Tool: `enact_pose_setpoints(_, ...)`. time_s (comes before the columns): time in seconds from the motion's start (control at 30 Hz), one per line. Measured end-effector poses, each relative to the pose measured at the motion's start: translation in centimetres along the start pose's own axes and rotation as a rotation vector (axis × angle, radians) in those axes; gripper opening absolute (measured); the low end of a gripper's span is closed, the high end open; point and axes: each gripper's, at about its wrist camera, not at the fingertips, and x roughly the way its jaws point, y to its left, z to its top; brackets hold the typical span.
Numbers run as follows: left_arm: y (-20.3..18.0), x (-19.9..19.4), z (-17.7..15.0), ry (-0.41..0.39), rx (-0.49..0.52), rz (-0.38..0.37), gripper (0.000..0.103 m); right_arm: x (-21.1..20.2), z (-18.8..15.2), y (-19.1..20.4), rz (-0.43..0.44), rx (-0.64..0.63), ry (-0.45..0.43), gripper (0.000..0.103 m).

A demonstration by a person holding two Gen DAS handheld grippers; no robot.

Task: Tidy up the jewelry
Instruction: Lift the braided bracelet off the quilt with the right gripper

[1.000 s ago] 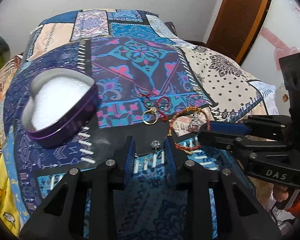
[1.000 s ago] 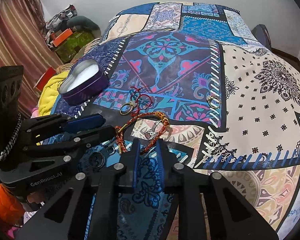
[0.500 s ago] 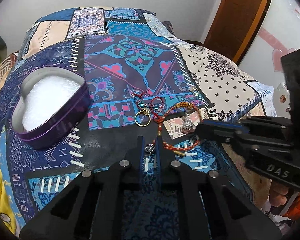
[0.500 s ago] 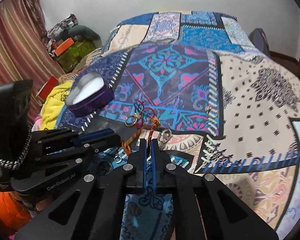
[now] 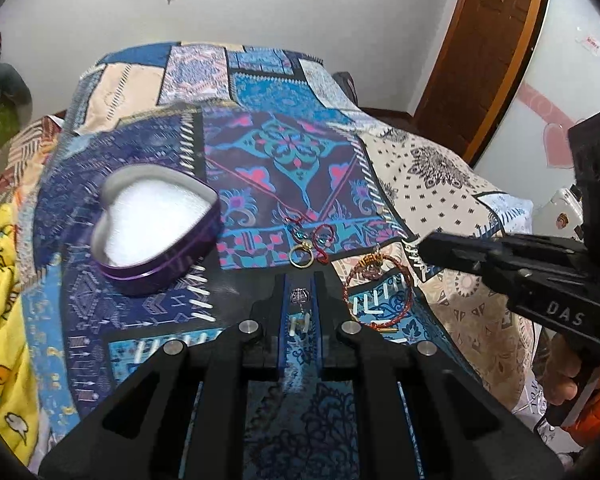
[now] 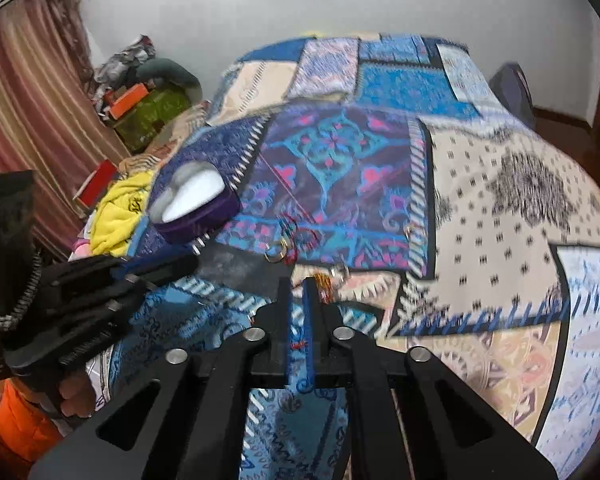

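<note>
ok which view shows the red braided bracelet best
The left wrist view: the red braided bracelet lies there as a whole sharp loop on the bedspread. The right wrist view shows only a blurred bit beside its fingers.

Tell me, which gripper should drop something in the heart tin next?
Left. The left gripper is shut on a silver charm, and the tin sits close by on its side of the bed.

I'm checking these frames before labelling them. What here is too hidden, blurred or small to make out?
- Right wrist view: motion blur smears the red-and-gold braided bracelet; whether the opening right gripper touches it is unclear.
- Left wrist view: the small silver charm between the left gripper fingers is too small to identify.
- Purple heart-shaped tin: white padding hides its floor.
</note>
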Motion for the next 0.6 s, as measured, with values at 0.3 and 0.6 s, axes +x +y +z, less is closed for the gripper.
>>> enact_pose_setpoints(0.3,0.7,-1.6,-0.6,-0.027,-0.005,0.044,0.009,2.6,-1.3,-0.6,0.061,0.075,0.097,0.049)
enact_pose_setpoints(0.6,1.6,-1.5,-1.1,-0.024,-0.025,0.064,0.009,4.2,-1.4,-1.1,-0.007,0.06,0.081,0.007)
